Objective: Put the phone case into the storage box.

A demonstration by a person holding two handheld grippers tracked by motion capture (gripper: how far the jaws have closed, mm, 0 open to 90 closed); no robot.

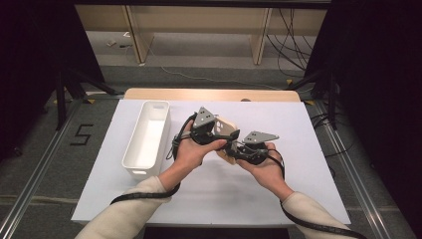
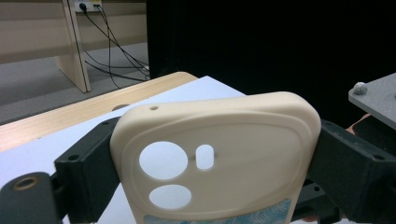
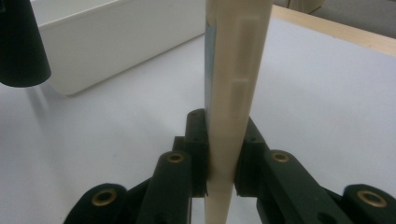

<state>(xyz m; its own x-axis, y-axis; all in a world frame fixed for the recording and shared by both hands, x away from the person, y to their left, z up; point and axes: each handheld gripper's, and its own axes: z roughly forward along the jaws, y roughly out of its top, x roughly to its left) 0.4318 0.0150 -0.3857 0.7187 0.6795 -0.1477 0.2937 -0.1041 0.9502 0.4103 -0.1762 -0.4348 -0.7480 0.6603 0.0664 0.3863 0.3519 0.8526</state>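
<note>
A cream phone case [image 1: 225, 127] with round camera holes is held up above the white table cover, between both hands. My left gripper [image 1: 219, 132] spans the case's width; in the left gripper view both black jaws of my left gripper [image 2: 215, 156] press on the side edges of the case [image 2: 224, 135]. My right gripper [image 1: 232, 149] clamps the lower part from the right. In the right gripper view the case [image 3: 236, 70] stands edge-on, and my right gripper [image 3: 220, 161] is shut on its thin thickness. A blue patterned strip [image 2: 219, 217] shows at the case's bottom.
A long white plastic bin [image 1: 133, 144] stands at the left of the white table cover [image 1: 278, 189], with its side wall [image 3: 116, 42] in the right gripper view. Bare wood [image 1: 209, 94] runs along the table's far edge. Cables and desk legs lie beyond.
</note>
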